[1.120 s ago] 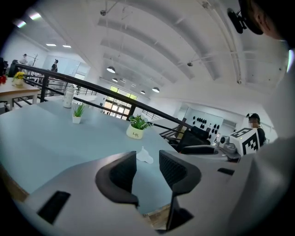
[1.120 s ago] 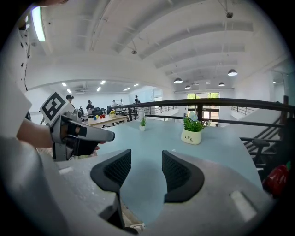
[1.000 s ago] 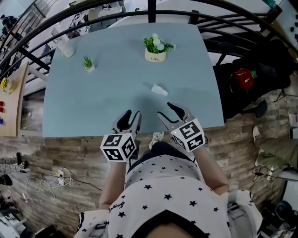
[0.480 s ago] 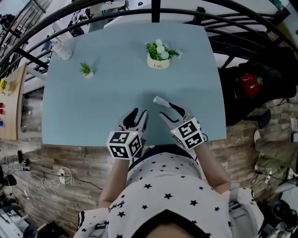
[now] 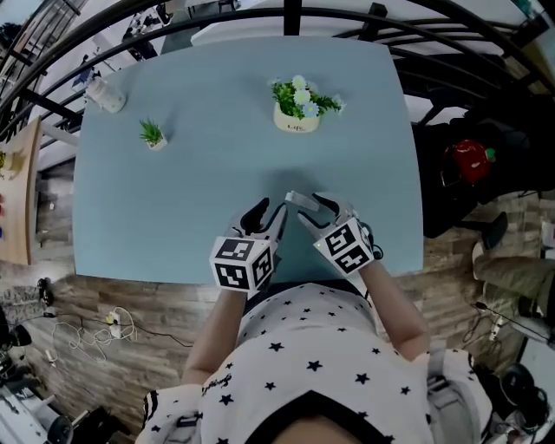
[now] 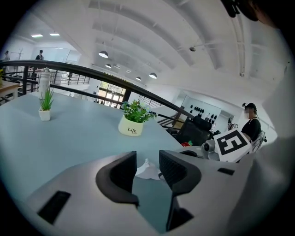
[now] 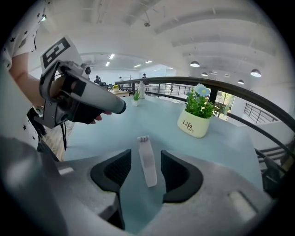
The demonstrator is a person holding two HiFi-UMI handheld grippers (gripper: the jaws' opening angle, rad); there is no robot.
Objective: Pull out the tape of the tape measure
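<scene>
The tape measure is a small white elongated thing lying flat on the pale blue table, near its front edge. In the right gripper view the tape measure lies lengthwise in the gap between the dark pads, touching neither. My right gripper is open just right of it. My left gripper is open just left of it, its tips pointing at it. In the left gripper view the tape measure shows just beyond my left gripper, with the right gripper's marker cube behind.
A white pot of flowers stands mid-table further back. A small potted plant and a white bottle are at the far left. A black railing runs behind the table. A person is off to the right.
Both grippers have moved forward from the table's front edge and closed in on the tape measure from either side. The tape measure lies where it was.
</scene>
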